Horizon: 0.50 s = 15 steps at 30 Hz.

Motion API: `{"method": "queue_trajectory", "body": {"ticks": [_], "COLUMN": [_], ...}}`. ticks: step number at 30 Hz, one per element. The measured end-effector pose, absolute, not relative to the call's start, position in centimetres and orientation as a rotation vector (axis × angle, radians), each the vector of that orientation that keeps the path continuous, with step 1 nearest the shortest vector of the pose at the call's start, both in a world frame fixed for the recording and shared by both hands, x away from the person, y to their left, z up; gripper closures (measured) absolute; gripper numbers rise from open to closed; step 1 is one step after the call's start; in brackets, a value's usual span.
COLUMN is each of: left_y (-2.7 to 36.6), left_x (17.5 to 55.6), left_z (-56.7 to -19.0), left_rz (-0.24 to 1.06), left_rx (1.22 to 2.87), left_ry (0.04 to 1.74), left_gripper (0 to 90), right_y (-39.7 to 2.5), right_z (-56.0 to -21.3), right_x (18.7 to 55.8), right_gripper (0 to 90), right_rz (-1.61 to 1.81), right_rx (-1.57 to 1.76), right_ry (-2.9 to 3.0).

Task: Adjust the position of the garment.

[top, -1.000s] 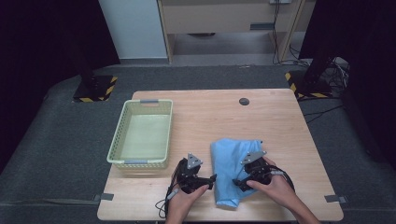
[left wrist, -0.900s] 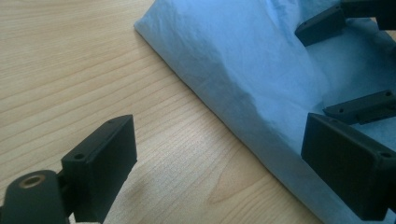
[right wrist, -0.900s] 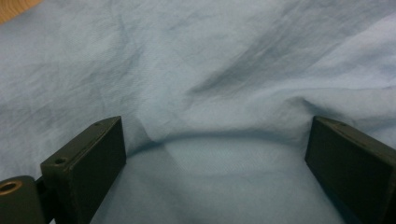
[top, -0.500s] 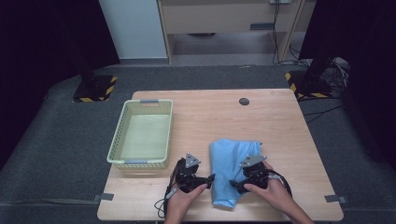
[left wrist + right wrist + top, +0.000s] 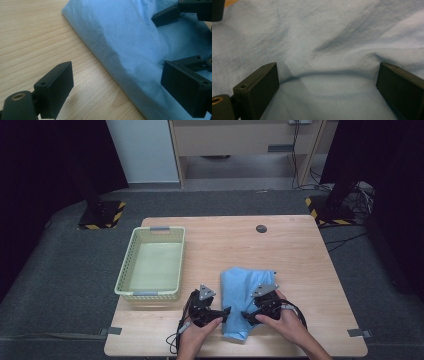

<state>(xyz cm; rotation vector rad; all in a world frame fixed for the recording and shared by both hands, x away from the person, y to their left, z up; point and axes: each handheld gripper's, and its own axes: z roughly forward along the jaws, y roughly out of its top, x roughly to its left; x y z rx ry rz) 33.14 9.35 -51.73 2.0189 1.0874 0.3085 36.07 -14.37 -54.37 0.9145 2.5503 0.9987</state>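
A light blue cloth [image 5: 243,285] lies rumpled on the wooden table [image 5: 300,255], near its front edge. My left gripper [image 5: 224,313] is at the cloth's left edge, open. In the left gripper view the cloth [image 5: 120,42] has its edge running between the spread jaws of my left gripper [image 5: 120,86], one jaw over bare wood and the other over fabric. My right gripper [image 5: 247,316] rests on the cloth from the right, open. In the right gripper view a raised fold of cloth [image 5: 329,65] sits between the wide jaws of my right gripper [image 5: 327,85].
A pale yellow-green basket [image 5: 125,275] stands on the table's left side. A small dark round disc [image 5: 261,228] sits near the far edge. The other gripper's jaws [image 5: 166,16] show at the top right of the left gripper view.
My right gripper has shifted slightly left over the cloth. The left gripper has hardly moved.
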Motion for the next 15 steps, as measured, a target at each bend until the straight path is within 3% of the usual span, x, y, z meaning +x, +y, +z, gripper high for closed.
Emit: {"method": "queue_trajectory", "body": {"ticks": [15], "left_y": [9.4], "left_x": [33.1], "left_z": [-50.0], "left_rz": [0.297], "left_rx": [2.025], "left_ry": [1.109], "left_gripper": [10.8], "right_y": [-13.9], "right_z": [-53.0], "right_x": [36.8], "right_gripper": [4.9], "right_rz": [0.933], "right_rx": [0.909], "right_ry": [2.620]}}
